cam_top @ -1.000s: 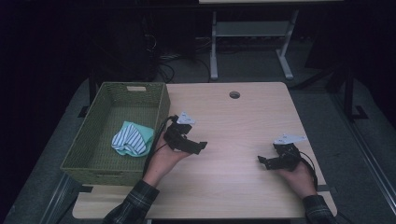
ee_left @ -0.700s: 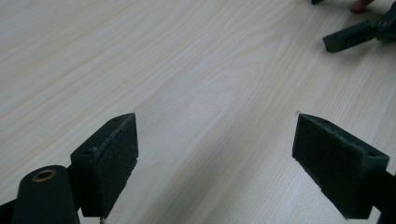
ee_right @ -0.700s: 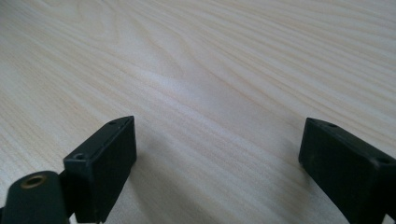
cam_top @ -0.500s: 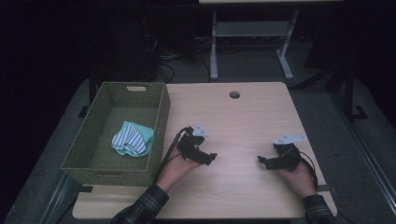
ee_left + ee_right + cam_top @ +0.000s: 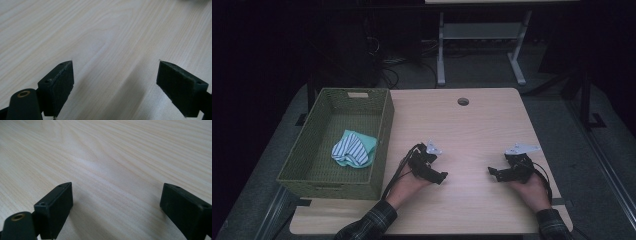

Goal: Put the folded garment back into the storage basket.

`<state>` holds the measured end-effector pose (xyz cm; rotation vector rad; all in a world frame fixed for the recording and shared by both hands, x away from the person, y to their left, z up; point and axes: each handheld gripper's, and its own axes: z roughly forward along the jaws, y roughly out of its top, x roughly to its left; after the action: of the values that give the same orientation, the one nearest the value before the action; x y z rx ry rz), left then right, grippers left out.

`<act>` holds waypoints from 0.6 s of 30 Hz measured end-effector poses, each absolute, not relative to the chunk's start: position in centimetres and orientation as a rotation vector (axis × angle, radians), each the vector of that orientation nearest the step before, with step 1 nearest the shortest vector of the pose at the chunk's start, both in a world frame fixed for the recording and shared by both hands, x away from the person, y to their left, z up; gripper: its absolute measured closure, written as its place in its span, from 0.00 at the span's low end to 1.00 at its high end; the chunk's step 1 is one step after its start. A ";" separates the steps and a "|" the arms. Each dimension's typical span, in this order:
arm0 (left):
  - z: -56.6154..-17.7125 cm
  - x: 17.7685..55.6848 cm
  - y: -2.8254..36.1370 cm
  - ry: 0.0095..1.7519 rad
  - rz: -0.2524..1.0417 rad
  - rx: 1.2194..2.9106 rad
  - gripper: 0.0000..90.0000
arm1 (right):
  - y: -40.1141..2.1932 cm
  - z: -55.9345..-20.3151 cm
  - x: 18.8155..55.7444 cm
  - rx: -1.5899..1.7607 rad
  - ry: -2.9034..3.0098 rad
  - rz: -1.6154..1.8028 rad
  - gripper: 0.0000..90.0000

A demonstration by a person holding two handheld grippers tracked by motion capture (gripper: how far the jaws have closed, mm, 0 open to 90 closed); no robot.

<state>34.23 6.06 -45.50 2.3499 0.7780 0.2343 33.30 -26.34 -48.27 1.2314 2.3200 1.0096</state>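
Left jaws: though they hovered low over bare wood, the jaws of the left gripper [image 5: 115,87] stood wide apart with nothing between them; in the high view that gripper [image 5: 428,167] sat just right of the basket, pointing right and toward the near edge.
Right jaws: the right gripper [image 5: 117,210] likewise had its jaws spread, and only pale grain lay in the gap; from above it [image 5: 507,172] was near the right side, its jaws pointing left toward the other gripper.
Why held so: judged from the empty, parted jaws and the low posture, both tools looked parked at rest on the worktop [image 5: 472,130], not reaching for anything.
Hands: the left hand [image 5: 409,182] came in from the near edge at a slant, forearm in a plaid sleeve, wrist low; the right hand [image 5: 532,187] lay flatter, palm cupped round its gripper's rear, cable looping beside it.
Gap between grippers: well apart, with bare wood between them.
Cloth: a striped cloth [image 5: 352,150], white and dark with a teal layer under it, lay crumpled on the floor of the basket, toward its right wall.
Basket: a green woven basket [image 5: 312,165] stood at the left edge of the worktop, upright, its right wall near the left gripper.
Stage: as a judgement, the cloth seemed delivered and the hands withdrawn.
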 end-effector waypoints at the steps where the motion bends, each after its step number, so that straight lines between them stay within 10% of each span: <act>1: -45.6 34.2 6.0 0.776 0.232 2.356 0.15 | -26.3 -48.3 33.3 1.231 2.320 1.010 0.12; 18: -47.9 33.3 6.2 0.658 0.286 2.265 0.15 | -26.3 -48.3 33.3 1.232 2.320 1.010 0.12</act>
<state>33.32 6.18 -47.87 2.2651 0.6584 0.2856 33.30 -26.34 -48.27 1.2320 2.3197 1.0098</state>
